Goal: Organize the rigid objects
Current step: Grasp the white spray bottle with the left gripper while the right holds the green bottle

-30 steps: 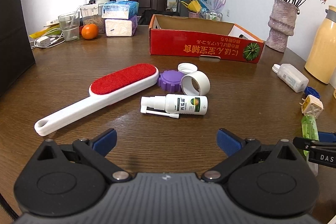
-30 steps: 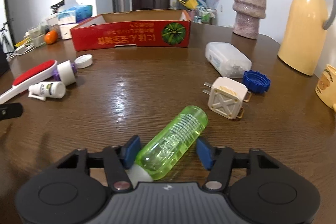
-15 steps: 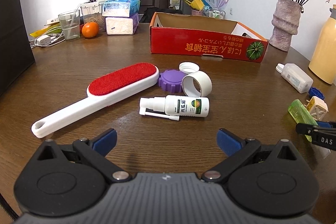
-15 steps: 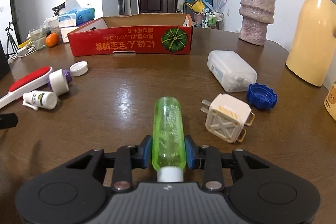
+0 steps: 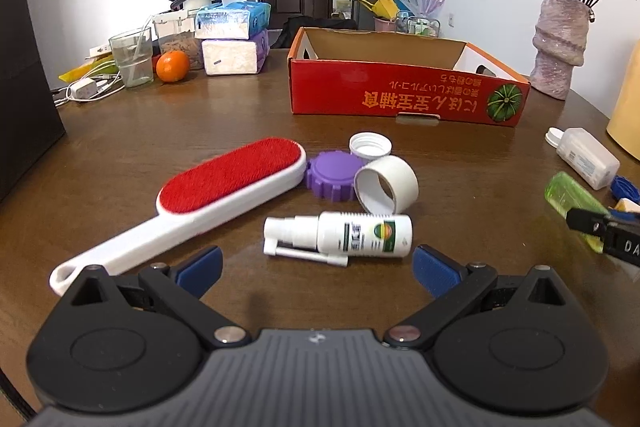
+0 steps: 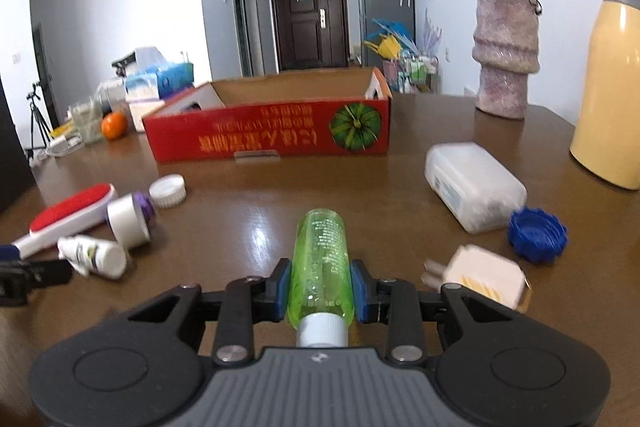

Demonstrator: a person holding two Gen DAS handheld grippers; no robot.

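My right gripper (image 6: 319, 285) is shut on a clear green bottle (image 6: 322, 259) with a white cap, held off the table and pointing toward the red cardboard box (image 6: 272, 135). That bottle (image 5: 570, 195) also shows at the right edge of the left wrist view. My left gripper (image 5: 316, 263) stands open just short of a white spray bottle (image 5: 348, 233) lying on its side. Beyond it lie a red lint brush (image 5: 208, 195), a purple cap (image 5: 330, 175), a white ring (image 5: 386, 185) and a white cap (image 5: 370, 145).
On the wooden table (image 6: 248, 199) to the right lie a translucent white container (image 6: 472, 185), a blue cap (image 6: 538, 233) and a cream plug adapter (image 6: 480, 275). A vase (image 6: 506, 53) and a yellow flask (image 6: 612, 87) stand at the back right; tissue packs, a glass and an orange (image 5: 173, 65) at the back left.
My right gripper closed on the green bottle, swung it straight along the fingers and lifted it off the table. My left gripper has edged closer to the white spray bottle.
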